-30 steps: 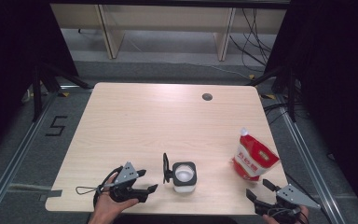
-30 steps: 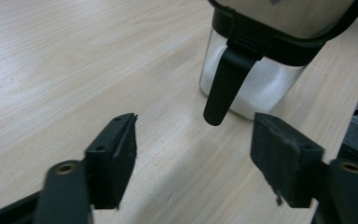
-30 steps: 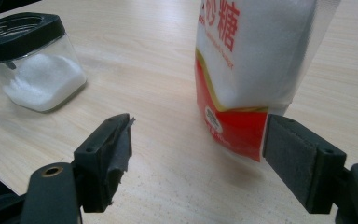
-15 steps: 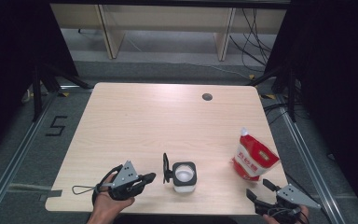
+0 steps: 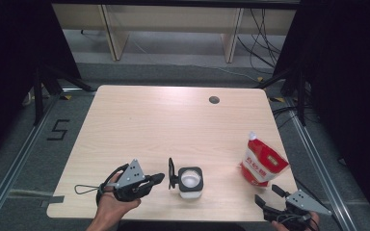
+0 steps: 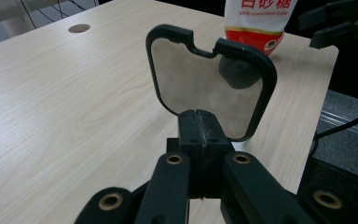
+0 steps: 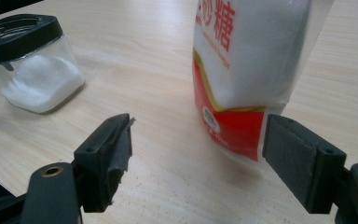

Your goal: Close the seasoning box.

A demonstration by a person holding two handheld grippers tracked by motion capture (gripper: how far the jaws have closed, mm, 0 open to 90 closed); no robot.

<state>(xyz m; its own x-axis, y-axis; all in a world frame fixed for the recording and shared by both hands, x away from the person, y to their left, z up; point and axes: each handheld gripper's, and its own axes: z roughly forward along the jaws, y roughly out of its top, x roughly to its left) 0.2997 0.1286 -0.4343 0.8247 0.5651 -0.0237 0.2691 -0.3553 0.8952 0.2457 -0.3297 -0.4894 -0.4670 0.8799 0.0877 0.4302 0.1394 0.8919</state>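
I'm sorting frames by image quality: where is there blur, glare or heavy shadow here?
High view: sharp and evenly lit on the pale wooden table, black at both sides. Left gripper view: the black-rimmed hinged lid is crisp, while the left tongs closed before it look soft. Right gripper view: the red-and-white sugar bag is slightly soft with mild sheen; the clear square sugar jar casts a faint shadow.

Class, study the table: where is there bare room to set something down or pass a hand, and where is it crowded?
The back of the table, from the round cable hole to the left edge, is bare. So is the strip between the jar and the sugar bag. The near edge is crowded: left gripper at the jar's raised lid, right gripper beside the bag.
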